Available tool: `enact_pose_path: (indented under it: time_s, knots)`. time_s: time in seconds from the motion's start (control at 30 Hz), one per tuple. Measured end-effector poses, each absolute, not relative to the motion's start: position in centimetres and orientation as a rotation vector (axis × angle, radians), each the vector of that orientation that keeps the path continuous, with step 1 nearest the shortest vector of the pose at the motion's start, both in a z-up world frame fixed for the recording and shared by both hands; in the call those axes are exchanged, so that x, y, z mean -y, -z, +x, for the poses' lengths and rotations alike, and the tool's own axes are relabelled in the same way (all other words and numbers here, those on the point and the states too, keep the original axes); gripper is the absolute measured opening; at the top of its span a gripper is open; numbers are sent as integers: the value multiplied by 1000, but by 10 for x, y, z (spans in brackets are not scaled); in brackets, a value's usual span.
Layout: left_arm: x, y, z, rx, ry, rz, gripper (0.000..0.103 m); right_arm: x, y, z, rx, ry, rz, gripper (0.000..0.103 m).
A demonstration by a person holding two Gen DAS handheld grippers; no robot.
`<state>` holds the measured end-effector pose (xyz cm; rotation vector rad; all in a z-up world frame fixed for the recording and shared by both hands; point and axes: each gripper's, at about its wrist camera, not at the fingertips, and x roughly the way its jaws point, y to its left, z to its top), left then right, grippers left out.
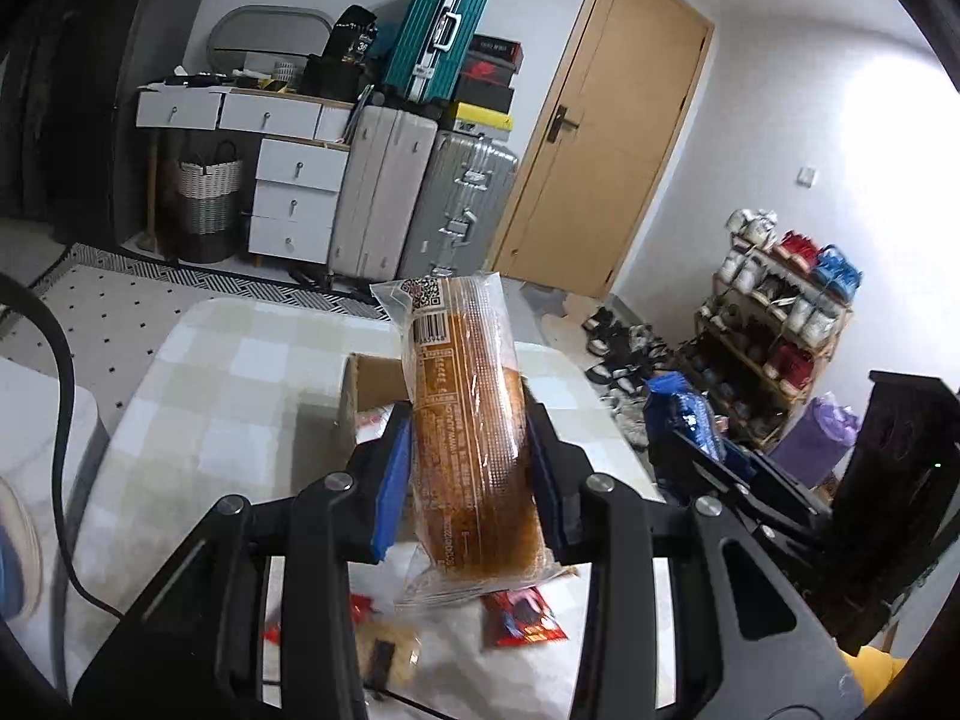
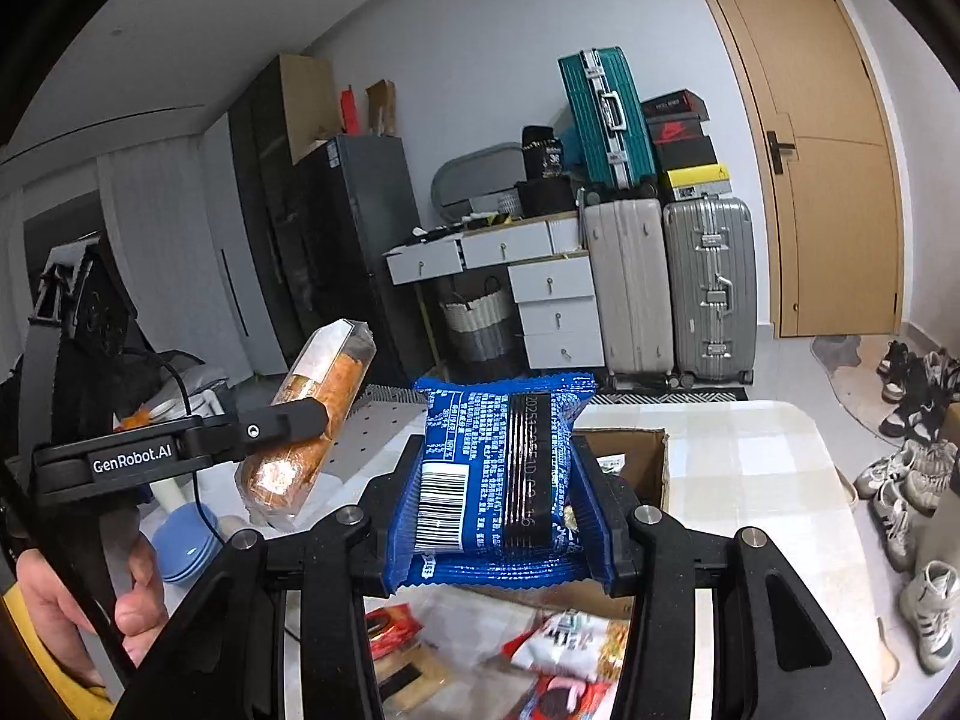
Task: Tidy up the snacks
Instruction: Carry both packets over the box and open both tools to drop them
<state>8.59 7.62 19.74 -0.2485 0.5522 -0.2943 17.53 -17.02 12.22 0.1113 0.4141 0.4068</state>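
Two pinched snacks: clear-wrapped brown bread in left tongs, blue barcoded packet in right tongs.

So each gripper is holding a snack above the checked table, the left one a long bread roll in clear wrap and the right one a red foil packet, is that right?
Nearly. The right gripper holds a blue foil packet, not a red one, as the right wrist view shows. The left gripper does hold the long bread roll in clear wrap, and both are above the checked table.

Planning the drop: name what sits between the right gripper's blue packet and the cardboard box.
Nothing: the blue packet hangs just before the cardboard box, right wrist view.
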Motion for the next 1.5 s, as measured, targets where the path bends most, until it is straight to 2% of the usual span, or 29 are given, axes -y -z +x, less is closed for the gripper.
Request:
enact_pose_path:
  time_s: [0.4, 0.83, 1.2, 1.5]
  knots:
    - [-41, -155, 260, -695, 306, -257, 33, 157, -100, 276, -501, -375, 43, 46]
    - [9, -88, 394, -869, 298, -164, 33, 154, -55, 347, -607, -303, -54, 46]
    - [50, -35, 430, -927, 338, -101, 33, 173, -22, 372, -683, -303, -43, 46]
    - [64, -4, 419, -951, 352, -81, 33, 177, -7, 373, -715, -307, -57, 46]
